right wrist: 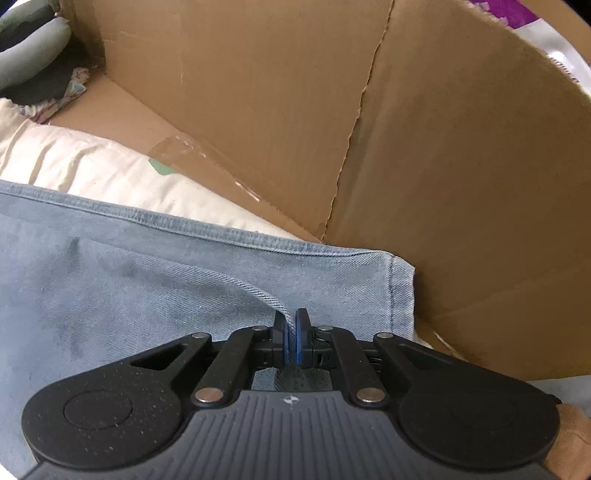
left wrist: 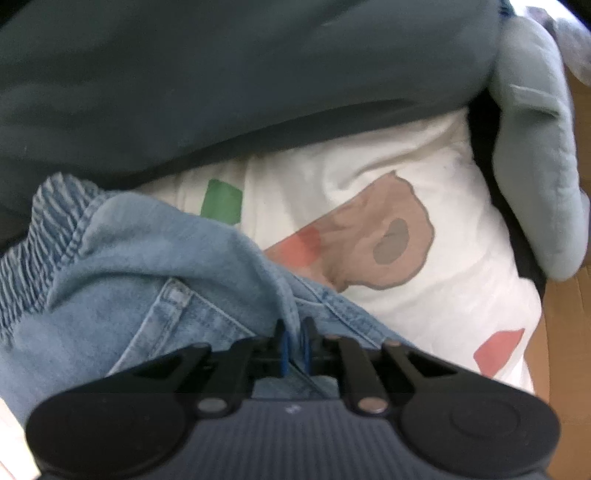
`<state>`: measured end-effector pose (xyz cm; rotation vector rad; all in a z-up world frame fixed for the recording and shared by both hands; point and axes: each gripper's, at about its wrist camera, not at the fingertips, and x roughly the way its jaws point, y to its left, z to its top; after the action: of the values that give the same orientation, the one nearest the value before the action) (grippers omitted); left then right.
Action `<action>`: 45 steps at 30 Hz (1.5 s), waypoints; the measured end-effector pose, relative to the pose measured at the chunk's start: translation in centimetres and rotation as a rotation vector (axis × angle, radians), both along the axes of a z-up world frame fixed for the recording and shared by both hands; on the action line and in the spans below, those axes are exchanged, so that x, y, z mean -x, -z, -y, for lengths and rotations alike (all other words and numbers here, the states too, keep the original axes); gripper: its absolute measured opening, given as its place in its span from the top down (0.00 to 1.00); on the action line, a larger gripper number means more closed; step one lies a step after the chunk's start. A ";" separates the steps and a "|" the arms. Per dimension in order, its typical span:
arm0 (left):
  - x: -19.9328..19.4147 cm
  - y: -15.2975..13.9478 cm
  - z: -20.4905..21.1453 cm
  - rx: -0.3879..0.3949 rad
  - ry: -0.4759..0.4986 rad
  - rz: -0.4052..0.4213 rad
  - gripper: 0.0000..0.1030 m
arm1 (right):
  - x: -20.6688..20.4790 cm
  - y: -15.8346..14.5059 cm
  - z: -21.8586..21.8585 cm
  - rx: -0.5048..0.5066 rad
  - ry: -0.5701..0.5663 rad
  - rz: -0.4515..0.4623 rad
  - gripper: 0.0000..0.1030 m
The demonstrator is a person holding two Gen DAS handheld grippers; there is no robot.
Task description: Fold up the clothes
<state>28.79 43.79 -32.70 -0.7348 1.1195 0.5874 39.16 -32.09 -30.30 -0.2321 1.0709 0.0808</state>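
Brown cardboard box (right wrist: pixel 424 129) walls rise close on my right, holding a white printed garment (left wrist: pixel 406 184). Over it lie light blue denim jeans (right wrist: pixel 147 277), hem near the wall. My left hand-held gripper (left wrist: pixel 294 341) and right hand-held gripper (right wrist: pixel 291 338) each pinch a denim fold.

Around you stand the brown walls of a cardboard box (right wrist: pixel 258 92), daylit, with a ragged torn seam (right wrist: pixel 354 122) running down where two panels meet. Peeling tape (right wrist: pixel 173 146) marks the box floor near that wall. Beyond the top right rim you see something purple and white (right wrist: pixel 517 14), too blurred to tell.
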 end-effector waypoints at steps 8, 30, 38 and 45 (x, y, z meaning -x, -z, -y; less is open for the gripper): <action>0.9 -1.8 -0.5 0.006 -0.002 0.066 0.95 | 0.9 -2.4 0.0 0.011 -0.005 0.057 0.99; -3.0 0.8 -1.0 0.005 -0.064 0.044 0.81 | -5.8 0.2 -1.0 0.093 0.010 -0.043 0.97; -2.5 0.0 -0.8 0.025 -0.070 0.089 0.72 | -6.1 0.8 -1.0 0.099 0.020 -0.034 0.93; -3.0 -2.4 3.6 -0.140 0.133 0.084 0.46 | -4.1 -2.4 0.0 0.038 0.030 0.091 0.75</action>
<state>31.74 40.16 -30.33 -0.5547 1.0297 0.5117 43.25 -32.13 -27.94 -0.2521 0.9861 0.0229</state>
